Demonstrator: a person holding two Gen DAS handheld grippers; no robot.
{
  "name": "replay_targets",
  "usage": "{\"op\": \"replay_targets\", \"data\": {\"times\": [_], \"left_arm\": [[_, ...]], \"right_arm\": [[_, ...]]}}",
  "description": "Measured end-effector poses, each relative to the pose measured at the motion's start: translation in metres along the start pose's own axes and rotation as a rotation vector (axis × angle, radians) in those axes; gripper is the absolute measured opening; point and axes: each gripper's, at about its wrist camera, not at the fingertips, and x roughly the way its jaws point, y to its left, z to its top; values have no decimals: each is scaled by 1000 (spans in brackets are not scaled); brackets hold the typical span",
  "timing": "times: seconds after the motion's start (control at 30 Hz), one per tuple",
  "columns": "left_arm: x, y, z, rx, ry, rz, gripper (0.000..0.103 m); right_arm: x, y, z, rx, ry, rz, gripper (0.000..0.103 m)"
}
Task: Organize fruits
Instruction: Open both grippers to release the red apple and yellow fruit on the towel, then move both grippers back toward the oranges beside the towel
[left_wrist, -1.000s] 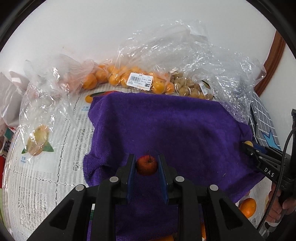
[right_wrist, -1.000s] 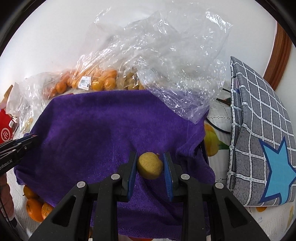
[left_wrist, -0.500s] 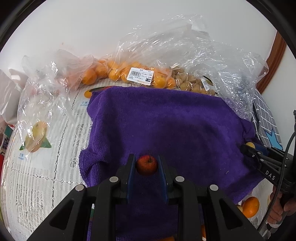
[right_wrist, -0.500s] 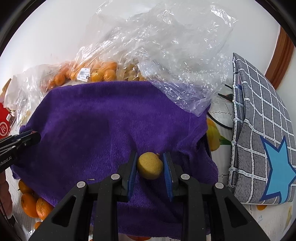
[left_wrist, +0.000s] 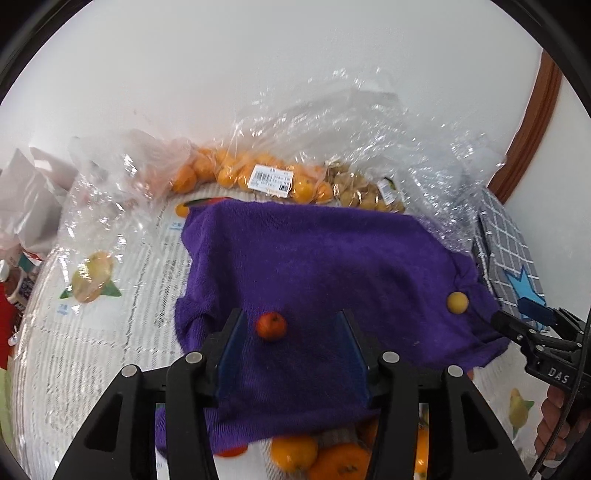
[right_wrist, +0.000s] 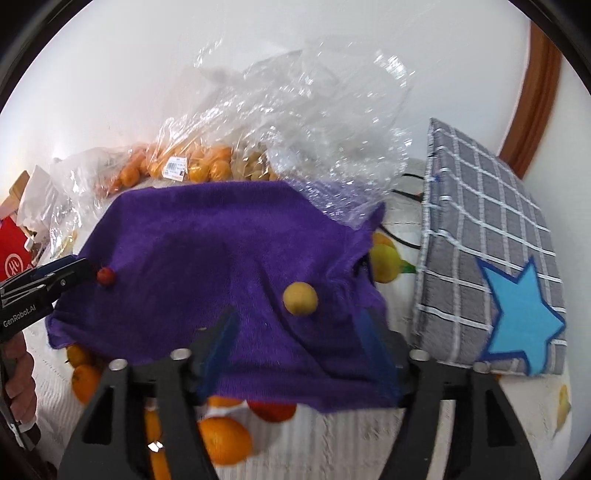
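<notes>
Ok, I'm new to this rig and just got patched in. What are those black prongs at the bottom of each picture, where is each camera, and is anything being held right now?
The prongs are two-finger grippers, each carried in a person's hand, with a fisheye camera on each that looks forward along the fingers. One picture is from the left gripper, the other from the right gripper. Each also shows up at the edge of the other's view.

Nothing is held. Both grippers have their jaws wide apart. A small red fruit lies on the purple towel between the left fingers, nearer the left-hand one, and a small yellow fruit lies on the towel ahead of the right gripper.

Behind the towel are clear plastic bags of oranges. Loose oranges show at the towel's near edge, and a grey checked cushion with a blue star stands on the right.
</notes>
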Motion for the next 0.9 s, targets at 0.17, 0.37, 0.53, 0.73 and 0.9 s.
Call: {"op": "replay_targets", "data": {"times": [0.17,0.37,0.53,0.73,0.9], "left_arm": [[-28,-4,-11,27,-17,-10,48],[-65,-9,-26,37,-62,1,48],[-88,-10,-44,46,-78,9,48],[-113,-4,-64,1,-95,13,48],[-136,-6,-75,6,-121,35,48]], "right_arm": [[-37,-8,-10,24,-58,-29,81],[-71,-21,-25,115,-94,-79,83],[-96,-25,-44,80,-139,-96,84],[-108,-21,-68,25,-146,-163,83],[-112,-18,-80,6,-144,-68,83]]}}
